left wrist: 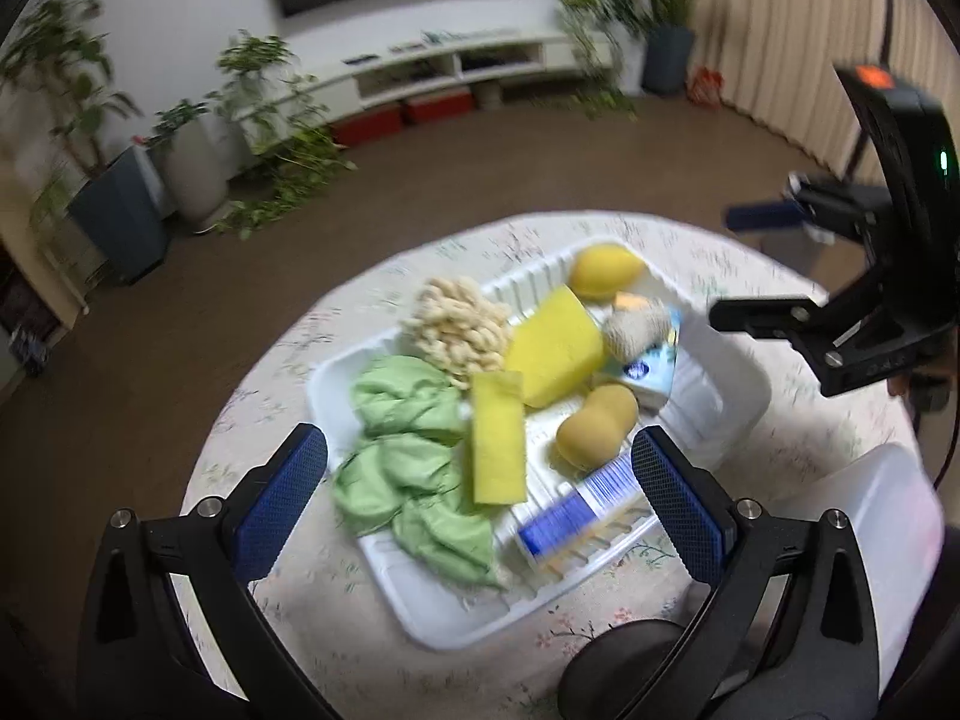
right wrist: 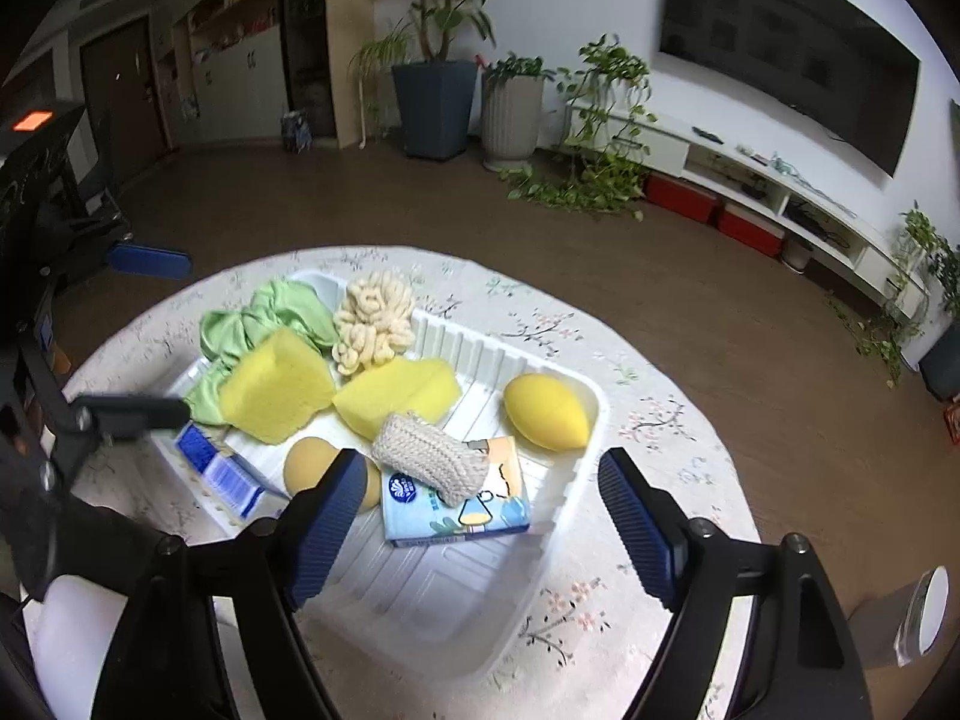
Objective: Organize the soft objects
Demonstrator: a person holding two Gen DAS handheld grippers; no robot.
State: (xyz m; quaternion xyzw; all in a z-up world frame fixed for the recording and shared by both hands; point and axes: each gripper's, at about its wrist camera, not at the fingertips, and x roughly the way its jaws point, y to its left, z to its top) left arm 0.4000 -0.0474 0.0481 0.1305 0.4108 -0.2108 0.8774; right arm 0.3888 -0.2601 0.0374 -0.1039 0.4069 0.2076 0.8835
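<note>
While both grippers hovered with fingers spread and empty, the left gripper (left wrist: 480,480) hung over the green cloth (left wrist: 414,468) at the white tray's (right wrist: 564,516) seven o'clock, the right gripper (right wrist: 480,516) above the tissue pack (right wrist: 456,510). Closing on the crowded pile could snag the neighbouring yellow sponge (left wrist: 498,438). Motion blur smeared the blue-striped box (left wrist: 576,516).

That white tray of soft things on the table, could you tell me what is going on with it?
A person holds two grippers over the white tray, both open and empty. The left gripper hovers above the green cloth and thin yellow sponge; the right gripper hangs over the tissue pack. Nothing is gripped yet.
</note>
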